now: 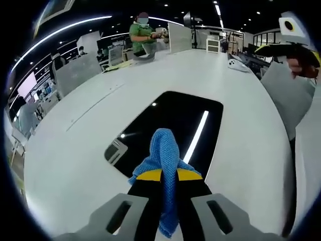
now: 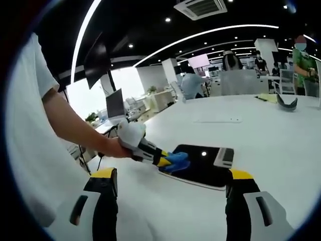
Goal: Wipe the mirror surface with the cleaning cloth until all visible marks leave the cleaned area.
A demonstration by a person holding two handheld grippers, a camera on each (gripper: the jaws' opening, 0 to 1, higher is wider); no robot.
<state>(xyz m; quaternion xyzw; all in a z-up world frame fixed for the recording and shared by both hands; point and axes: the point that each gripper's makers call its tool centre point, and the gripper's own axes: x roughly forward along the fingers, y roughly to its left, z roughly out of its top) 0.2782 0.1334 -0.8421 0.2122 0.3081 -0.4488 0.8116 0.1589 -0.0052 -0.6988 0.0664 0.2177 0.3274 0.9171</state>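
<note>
At the lower centre of the left gripper view, the left gripper has its fingers pinched on the blue cleaning cloth, a soft, light, bunched fabric that should drape and slide easily; the present grip at its gathered middle looks adequate for wiping. The mirror, a dark, flat, stiff and probably fragile pane, lies on the white desk at mid-frame beneath the cloth. In the right gripper view, the right gripper hangs wide-fingered and empty.

- Left gripper view looks close down its jaws across the mirror.
- Right gripper view faces the same mirror from farther off, side-on.
</note>
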